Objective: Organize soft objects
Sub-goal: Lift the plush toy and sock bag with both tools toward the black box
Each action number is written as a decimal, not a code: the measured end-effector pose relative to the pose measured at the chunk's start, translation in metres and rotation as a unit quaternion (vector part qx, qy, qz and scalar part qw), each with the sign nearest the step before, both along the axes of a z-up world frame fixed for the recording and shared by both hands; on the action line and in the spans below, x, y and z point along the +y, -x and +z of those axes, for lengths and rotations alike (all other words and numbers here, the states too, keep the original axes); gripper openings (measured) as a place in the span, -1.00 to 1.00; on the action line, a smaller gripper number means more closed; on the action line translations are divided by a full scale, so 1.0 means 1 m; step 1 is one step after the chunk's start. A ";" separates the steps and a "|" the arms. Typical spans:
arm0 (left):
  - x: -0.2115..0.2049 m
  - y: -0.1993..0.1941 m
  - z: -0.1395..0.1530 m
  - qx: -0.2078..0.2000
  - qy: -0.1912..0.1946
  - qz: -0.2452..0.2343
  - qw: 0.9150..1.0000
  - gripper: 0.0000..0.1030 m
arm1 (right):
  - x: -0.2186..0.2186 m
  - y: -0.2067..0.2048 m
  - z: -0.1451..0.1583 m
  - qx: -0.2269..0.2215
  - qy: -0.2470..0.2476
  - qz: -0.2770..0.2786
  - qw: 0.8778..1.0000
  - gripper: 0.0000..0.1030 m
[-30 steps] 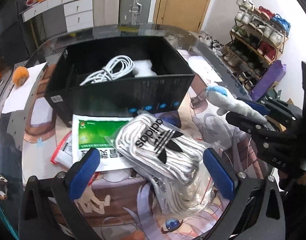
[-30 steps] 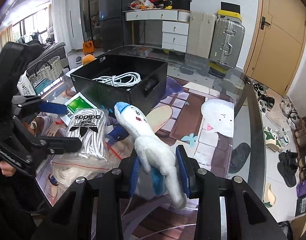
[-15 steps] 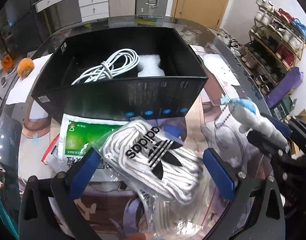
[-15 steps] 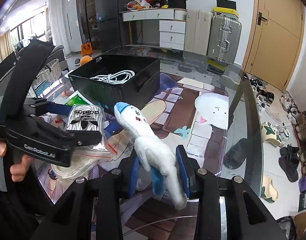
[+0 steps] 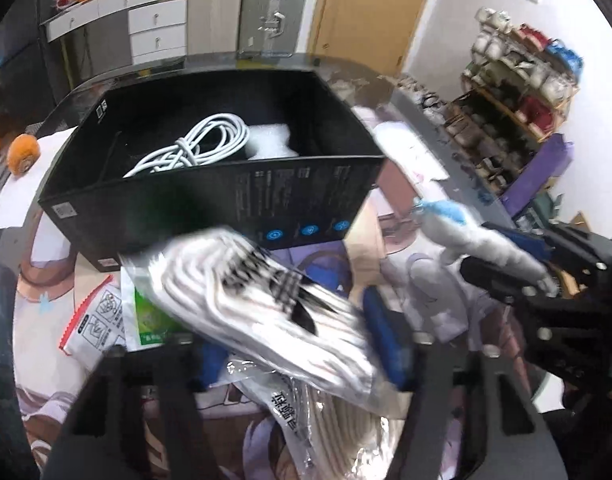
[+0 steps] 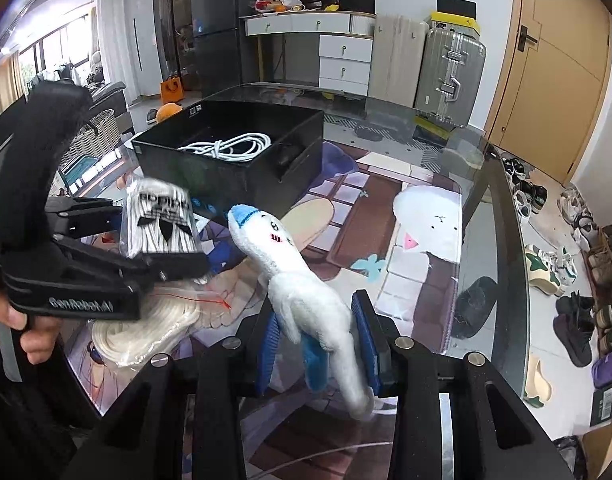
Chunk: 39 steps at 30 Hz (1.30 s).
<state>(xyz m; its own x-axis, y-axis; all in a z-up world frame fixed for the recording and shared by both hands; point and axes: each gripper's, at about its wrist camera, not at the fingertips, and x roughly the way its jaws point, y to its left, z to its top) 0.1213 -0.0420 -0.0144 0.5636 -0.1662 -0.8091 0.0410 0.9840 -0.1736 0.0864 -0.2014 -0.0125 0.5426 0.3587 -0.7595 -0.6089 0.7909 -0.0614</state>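
Right wrist view: glass table [image 6: 493, 216] over cartoon-print mat [image 6: 385, 216], cluttered room.

We see a fuzzy white plush toy [image 6: 306, 292], a glossy crinkled plastic bag [image 5: 266, 296] over corded white rope, a matt black cardboard box [image 5: 210, 200] (smooth white cable [image 5: 194, 148] inside) and a glossy glass table [image 6: 493, 216].
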 end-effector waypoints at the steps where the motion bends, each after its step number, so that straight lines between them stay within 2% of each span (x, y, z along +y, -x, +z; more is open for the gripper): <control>1: 0.003 0.002 0.002 -0.006 0.010 -0.005 1.000 -0.33 | 0.002 0.000 -0.001 0.000 0.001 0.002 1.000 -0.31; 7: 0.006 0.009 0.007 -0.017 0.014 -0.031 0.999 -0.48 | 0.009 0.001 -0.003 0.000 0.007 0.008 1.000 -0.31; 16: 0.013 0.018 0.014 -0.030 0.016 -0.032 0.999 -0.57 | 0.015 0.001 -0.003 -0.008 0.004 0.013 1.000 -0.31; 32: 0.037 0.039 0.045 -0.094 0.013 -0.029 0.995 -0.65 | 0.043 0.011 0.022 -0.052 -0.022 0.041 0.998 -0.31; 39: 0.061 0.036 0.054 -0.121 0.010 -0.015 0.992 -0.65 | 0.054 0.009 0.034 -0.071 -0.036 0.029 0.996 -0.31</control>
